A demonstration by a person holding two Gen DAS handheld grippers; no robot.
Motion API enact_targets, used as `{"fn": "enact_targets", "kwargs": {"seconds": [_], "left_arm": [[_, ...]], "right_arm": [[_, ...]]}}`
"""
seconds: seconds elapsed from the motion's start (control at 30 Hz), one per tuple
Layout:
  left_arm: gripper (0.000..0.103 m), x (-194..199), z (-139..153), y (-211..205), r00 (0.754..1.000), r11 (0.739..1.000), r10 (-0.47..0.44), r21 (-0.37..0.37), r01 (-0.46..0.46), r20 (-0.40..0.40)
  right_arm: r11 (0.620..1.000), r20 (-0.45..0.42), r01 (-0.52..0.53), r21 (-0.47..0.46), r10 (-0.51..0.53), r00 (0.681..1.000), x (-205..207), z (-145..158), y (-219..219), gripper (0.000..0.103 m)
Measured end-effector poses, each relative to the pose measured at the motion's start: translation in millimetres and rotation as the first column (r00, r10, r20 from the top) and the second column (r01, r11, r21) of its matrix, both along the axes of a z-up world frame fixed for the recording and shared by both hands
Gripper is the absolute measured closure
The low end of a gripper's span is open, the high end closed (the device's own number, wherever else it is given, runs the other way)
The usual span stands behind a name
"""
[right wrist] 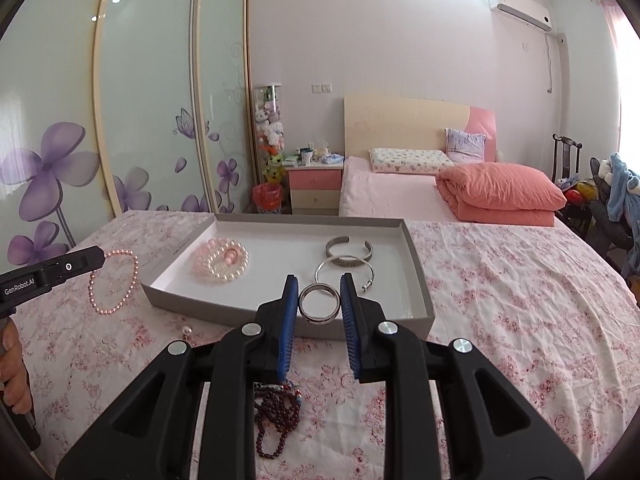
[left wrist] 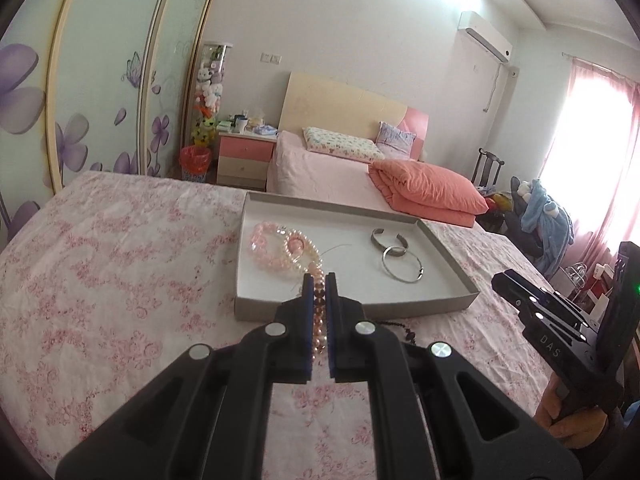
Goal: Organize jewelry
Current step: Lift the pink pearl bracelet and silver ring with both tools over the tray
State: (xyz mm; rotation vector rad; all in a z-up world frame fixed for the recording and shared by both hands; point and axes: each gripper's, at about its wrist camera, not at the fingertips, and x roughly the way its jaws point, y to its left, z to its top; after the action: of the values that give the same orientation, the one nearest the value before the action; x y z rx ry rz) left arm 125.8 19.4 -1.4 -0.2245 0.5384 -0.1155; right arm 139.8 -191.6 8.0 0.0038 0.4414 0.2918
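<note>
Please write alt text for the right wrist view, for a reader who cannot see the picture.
The right gripper holds a silver ring-shaped bangle upright between its blue pads, above the near edge of a shallow grey tray on a pink floral bedspread. At left, the left gripper dangles a pink bead bracelet; dark red beads lie below.

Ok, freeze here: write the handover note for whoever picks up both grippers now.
Left gripper: shut on a pink pearl bracelet, held above the floral bedspread, left of the tray.
Right gripper: shut on a silver ring-shaped bangle, at the tray's near edge.
Done: pink and white bead bracelets at tray left; silver cuff and thin bangle at tray right.
Left: place both held pieces; dark red bead strand and a small pearl lie on the bedspread.
</note>
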Motion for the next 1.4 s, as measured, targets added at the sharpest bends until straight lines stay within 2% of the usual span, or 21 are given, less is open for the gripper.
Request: {"fn": "enact_targets", "kwargs": {"seconds": [0.43,0.73,0.97,1.4], "left_arm": [[0.097,20.5,23.6,-20.6,0.997,0.999,-0.014,0.049,0.011,0.07],[0.097,55.4,23.6,-24.4,0.998,0.998,0.002,0.055,-0.006,0.069],[0.097,94.5,14.6,-25.8,0.999,0.998,0.007,0.061,-0.009,0.033],[0.097,161.3,-15.3,-21.3,0.997,0.999,0.018,0.043,-0.015,-0.07]], "right_arm": [[1.0,0.11,0.012,-0.005,-0.011,0.994,13.9,25.0,9.8,0.08],[1.0,0.122,0.024,-0.012,-0.022,0.992,50.2,27.9,19.3,0.08],[0.999,0.067,0.038,-0.008,-0.037,0.997,89.1,18.6,24.9,0.08],[0.999,-0.128,0.049,-0.012,-0.05,0.991,150.2,-18.4,26.9,0.08]]}}
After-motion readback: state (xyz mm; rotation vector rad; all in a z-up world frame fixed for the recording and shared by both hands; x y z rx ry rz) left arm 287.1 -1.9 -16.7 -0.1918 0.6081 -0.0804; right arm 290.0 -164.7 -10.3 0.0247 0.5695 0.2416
